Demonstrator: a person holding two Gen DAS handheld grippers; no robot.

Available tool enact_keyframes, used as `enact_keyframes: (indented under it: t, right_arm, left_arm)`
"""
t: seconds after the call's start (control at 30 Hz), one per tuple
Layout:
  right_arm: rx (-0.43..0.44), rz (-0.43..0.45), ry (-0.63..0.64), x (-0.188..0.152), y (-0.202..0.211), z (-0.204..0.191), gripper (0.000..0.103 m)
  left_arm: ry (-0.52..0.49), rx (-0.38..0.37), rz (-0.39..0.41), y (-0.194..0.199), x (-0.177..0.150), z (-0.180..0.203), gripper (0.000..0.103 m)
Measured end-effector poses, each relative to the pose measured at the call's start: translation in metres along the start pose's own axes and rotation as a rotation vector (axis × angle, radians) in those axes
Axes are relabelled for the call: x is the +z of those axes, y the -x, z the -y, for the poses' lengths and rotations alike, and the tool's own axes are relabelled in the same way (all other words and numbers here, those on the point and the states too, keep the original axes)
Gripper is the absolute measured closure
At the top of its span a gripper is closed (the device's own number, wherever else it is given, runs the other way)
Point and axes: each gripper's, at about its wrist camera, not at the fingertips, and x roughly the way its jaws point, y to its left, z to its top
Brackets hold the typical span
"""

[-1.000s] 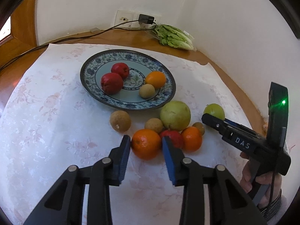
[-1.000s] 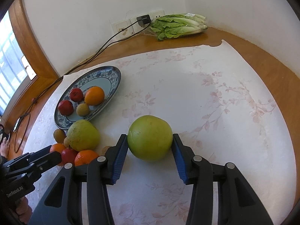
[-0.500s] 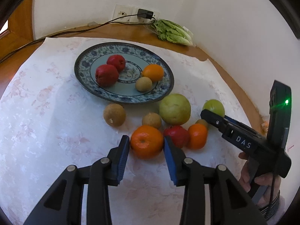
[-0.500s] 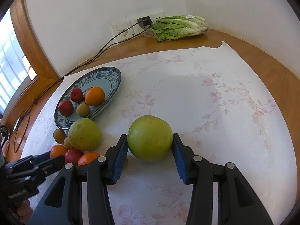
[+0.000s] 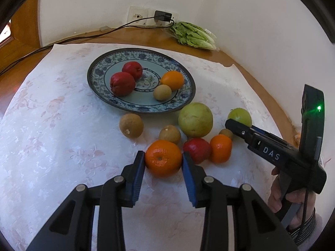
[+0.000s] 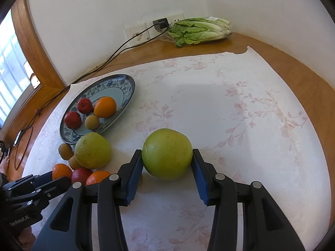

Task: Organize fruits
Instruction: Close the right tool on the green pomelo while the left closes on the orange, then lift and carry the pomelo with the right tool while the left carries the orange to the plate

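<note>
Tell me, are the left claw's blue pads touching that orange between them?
Touching. In the left wrist view, both pads of the left gripper press against the orange's sides with no gap.

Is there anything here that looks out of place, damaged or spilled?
Nothing is spilled or visibly damaged. The only odd item is a head of romaine lettuce lying on the bare wooden tabletop by the wall, a vegetable apart from the fruits.
</note>
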Motion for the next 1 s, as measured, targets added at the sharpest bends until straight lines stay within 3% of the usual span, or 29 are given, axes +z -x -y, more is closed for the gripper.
enact_keyframes:
  t: [1.0]
  right_arm:
    - [0.053,0.050,0.046,0.009,0.034,-0.024,0.057]
  left_arm:
    - [-0.008,0.024,0.063,0.032,0.025,-0.003,0.066]
